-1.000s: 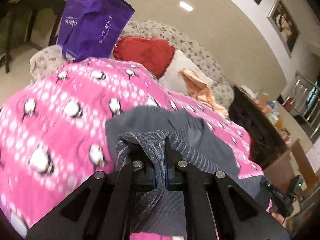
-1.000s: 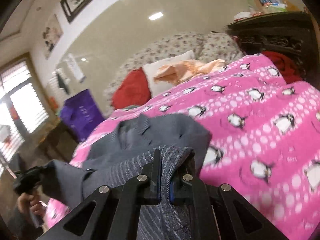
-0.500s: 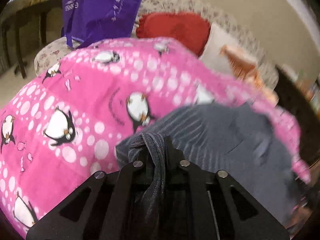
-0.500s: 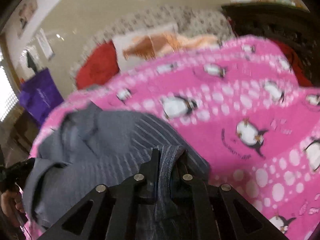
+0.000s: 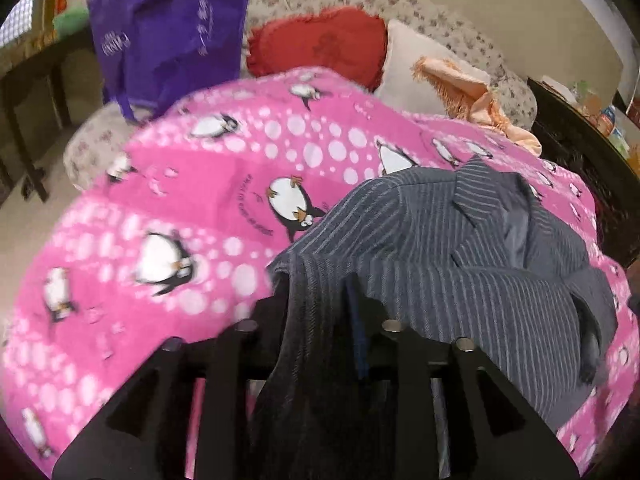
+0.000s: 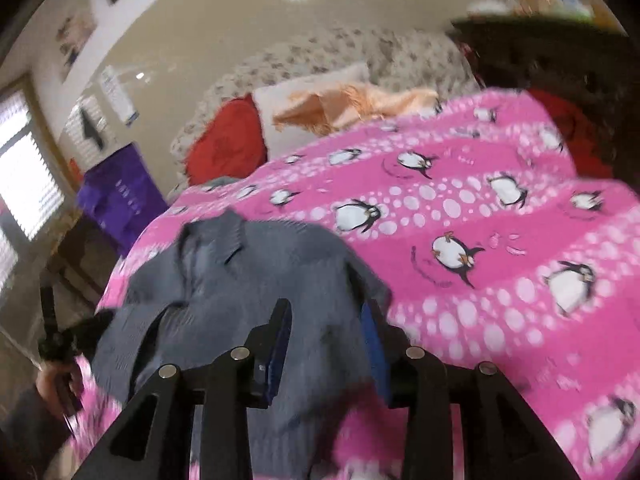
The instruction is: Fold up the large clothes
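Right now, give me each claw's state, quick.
Left claw: open, jaws just opening, grey striped jacket fabric loose between them.
Right claw: open, jaws just opening, jacket cloth between, unpinched.

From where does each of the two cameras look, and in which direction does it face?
Left wrist view: sits on the left gripper, looks down along its fingers at the grey striped jacket on the pink blanket; jaws just opened, cloth between them.
Right wrist view: sits on the right gripper, faces the jacket's other side; jaws just opened around cloth; the person's left hand shows at the lower left.
Both share jacket, blanket, red cushion, purple bag.
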Available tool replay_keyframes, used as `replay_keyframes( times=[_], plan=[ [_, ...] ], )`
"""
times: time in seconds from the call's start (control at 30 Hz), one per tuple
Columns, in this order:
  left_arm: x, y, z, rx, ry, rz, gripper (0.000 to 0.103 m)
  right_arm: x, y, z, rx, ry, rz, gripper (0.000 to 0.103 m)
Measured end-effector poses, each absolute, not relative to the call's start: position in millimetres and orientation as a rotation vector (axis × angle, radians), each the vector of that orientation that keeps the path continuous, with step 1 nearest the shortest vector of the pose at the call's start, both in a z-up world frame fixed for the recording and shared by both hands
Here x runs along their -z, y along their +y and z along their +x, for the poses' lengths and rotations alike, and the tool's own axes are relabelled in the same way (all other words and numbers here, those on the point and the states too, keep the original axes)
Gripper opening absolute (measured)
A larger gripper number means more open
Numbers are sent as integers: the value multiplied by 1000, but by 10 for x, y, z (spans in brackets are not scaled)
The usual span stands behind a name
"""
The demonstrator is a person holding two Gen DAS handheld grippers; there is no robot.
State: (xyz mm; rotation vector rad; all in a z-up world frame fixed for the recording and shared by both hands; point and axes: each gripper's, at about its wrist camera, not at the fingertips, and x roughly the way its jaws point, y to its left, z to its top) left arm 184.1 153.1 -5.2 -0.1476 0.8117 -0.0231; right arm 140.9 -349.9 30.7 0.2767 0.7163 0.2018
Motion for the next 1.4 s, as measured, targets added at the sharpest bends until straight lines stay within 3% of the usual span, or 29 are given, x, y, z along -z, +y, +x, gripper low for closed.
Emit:
replay_keyframes(
  times=[0.03,0.07,0.2,0.3,0.37,0.63,0.93,1.1,1.4],
  plan=[
    [21,1543,1757,-9,787,-133,67,-318,-3394,1296,-230,718,243,34],
    [0,1583,1682,-29,764,-132,75,-304,-3267,1180,-272,729,214,34],
    [1,1740,1374,-50,743,-194,74,-104,-2740,863,-462,769,172,23],
    [-30,1535,1095,36,718,-194,49,110,-2444,930,-508,826,191,17],
    [30,1288,965,104,748,-173,25,237,-2281,1037,-522,863,217,17],
    [453,757,977,196,903,-131,22,371,-2107,1484,-280,838,93,17],
    [141,563,1904,252,874,-143,22,182,-2484,2027,-246,815,95,17],
    [-99,842,2622,93,795,-247,22,-98,-2667,2711,-236,780,187,17],
    [50,977,2575,6,759,-269,22,-268,-2728,2638,-230,702,129,17]
  ],
)
